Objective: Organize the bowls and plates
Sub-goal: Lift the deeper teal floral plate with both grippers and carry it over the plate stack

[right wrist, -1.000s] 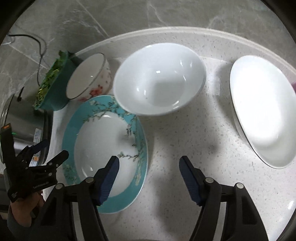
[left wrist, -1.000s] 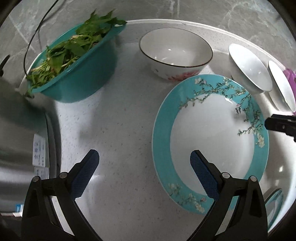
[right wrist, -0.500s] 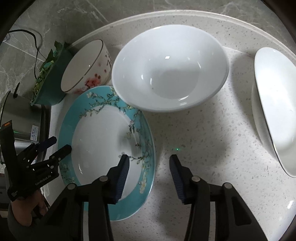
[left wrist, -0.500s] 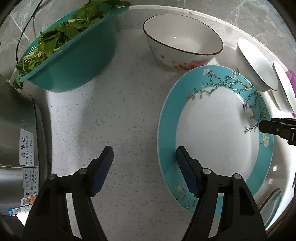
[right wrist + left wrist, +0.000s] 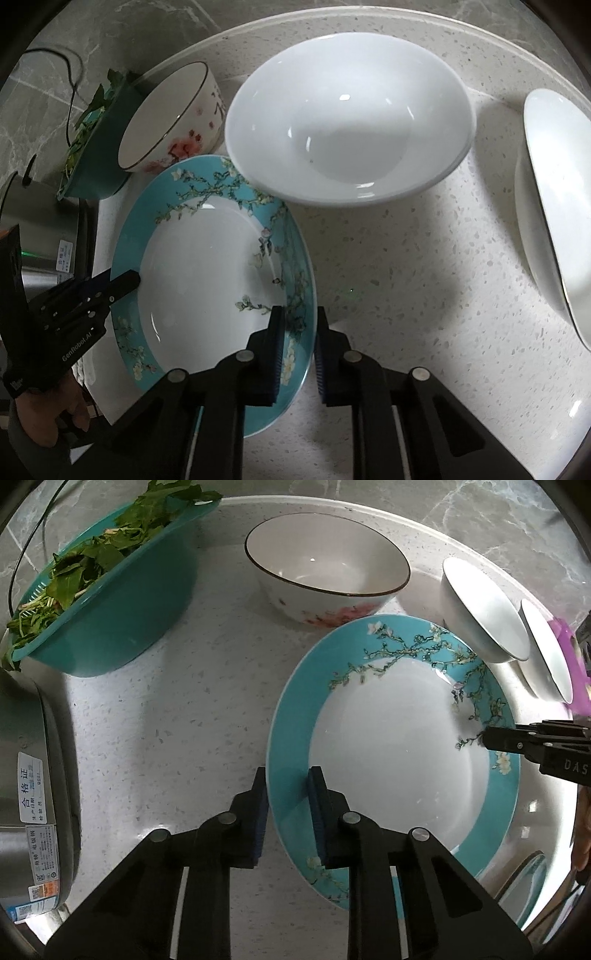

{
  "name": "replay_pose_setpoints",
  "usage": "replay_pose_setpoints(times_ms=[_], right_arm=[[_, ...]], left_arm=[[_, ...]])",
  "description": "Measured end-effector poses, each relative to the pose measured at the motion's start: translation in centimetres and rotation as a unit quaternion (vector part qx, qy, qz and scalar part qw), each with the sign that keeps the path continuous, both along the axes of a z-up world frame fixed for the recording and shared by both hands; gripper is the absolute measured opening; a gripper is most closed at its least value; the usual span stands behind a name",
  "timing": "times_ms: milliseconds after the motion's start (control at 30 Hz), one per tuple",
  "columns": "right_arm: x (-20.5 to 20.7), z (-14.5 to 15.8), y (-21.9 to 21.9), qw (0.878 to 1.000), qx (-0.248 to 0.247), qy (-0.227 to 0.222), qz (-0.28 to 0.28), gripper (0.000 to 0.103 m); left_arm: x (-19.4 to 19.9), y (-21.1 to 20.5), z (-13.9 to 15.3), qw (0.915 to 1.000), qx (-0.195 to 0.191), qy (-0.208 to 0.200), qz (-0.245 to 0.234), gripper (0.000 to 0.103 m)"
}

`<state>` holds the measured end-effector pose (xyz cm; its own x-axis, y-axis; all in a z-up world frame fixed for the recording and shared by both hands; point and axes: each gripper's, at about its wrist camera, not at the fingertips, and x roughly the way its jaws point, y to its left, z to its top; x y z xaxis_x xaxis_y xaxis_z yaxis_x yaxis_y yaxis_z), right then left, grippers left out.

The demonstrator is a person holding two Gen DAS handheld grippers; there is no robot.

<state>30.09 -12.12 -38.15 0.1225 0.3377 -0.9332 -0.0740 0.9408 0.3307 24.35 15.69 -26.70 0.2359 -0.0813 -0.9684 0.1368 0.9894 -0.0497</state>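
Speckled white stone counter (image 5: 177, 709) with a raised lip at the back, grey marble-look wall tile behind it, so this is a kitchen corner that's pretty crowded. At the left end sits a steel cooker (image 5: 26, 797) with stickers on it, and next to that a teal colander (image 5: 110, 620) full of leafy greens.

The thing being handled is the teal plate (image 5: 388, 746) with the blossom-branch pattern, lying flat on the counter in the middle of everything. Both sets of tongs have just been closing and now they're clamped on it: the left tongs (image 5: 286, 812) pinch the rim on the cooker side, one pad above the rim and one outside it, and the right tongs (image 5: 297, 347) pinch the opposite rim the same way. Grabbing it from two sides makes sense to me, since a wide shallow plate would tip if you held only one edge.

Just behind the plate is a flower bowl (image 5: 325, 568) with a dark rim, and a white bowl (image 5: 347, 136) whose edge looks like it hangs over the plate's far rim. Another white dish (image 5: 554, 206) sits well off to the right. My guess is the plate is about to be lifted clear, and that white bowl is the thing to watch.
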Motion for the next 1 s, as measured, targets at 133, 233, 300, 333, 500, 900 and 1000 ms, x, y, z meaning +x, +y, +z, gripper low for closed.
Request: replay_pose_setpoints(times_ms=[133, 233, 300, 333, 500, 900, 1000], right_arm=[[-0.3, 0.1, 0.0, 1.0, -0.005, -0.012, 0.009, 0.017], [-0.3, 0.2, -0.1, 1.0, -0.004, -0.016, 0.011, 0.016], [-0.3, 0.3, -0.2, 1.0, 0.0, -0.021, 0.009, 0.016], [-0.4, 0.4, -0.3, 1.0, 0.001, -0.023, 0.009, 0.016], [-0.4, 0.8, -0.5, 0.999, 0.006, -0.032, 0.006, 0.015], [-0.5, 0.9, -1.6, 1.0, 0.015, -0.024, -0.009, 0.015], [-0.7, 0.9, -1.8, 0.999, 0.019, -0.022, -0.015, 0.015]], left_arm=[[0.5, 0.1, -0.3, 0.9999, -0.013, 0.005, -0.004, 0.018], [0.7, 0.3, -0.4, 0.9998, -0.02, 0.008, -0.004, 0.018], [0.9, 0.6, -0.5, 0.9995, -0.029, 0.009, -0.001, 0.017], [0.4, 1.4, -0.5, 0.9994, -0.032, 0.01, 0.001, 0.017], [0.2, 1.6, -0.6, 0.9995, -0.031, 0.011, -0.001, 0.017], [0.0, 2.7, 0.2, 0.999, -0.042, 0.016, 0.006, 0.016], [-0.3, 3.0, 0.7, 0.999, -0.04, 0.017, 0.006, 0.016]])
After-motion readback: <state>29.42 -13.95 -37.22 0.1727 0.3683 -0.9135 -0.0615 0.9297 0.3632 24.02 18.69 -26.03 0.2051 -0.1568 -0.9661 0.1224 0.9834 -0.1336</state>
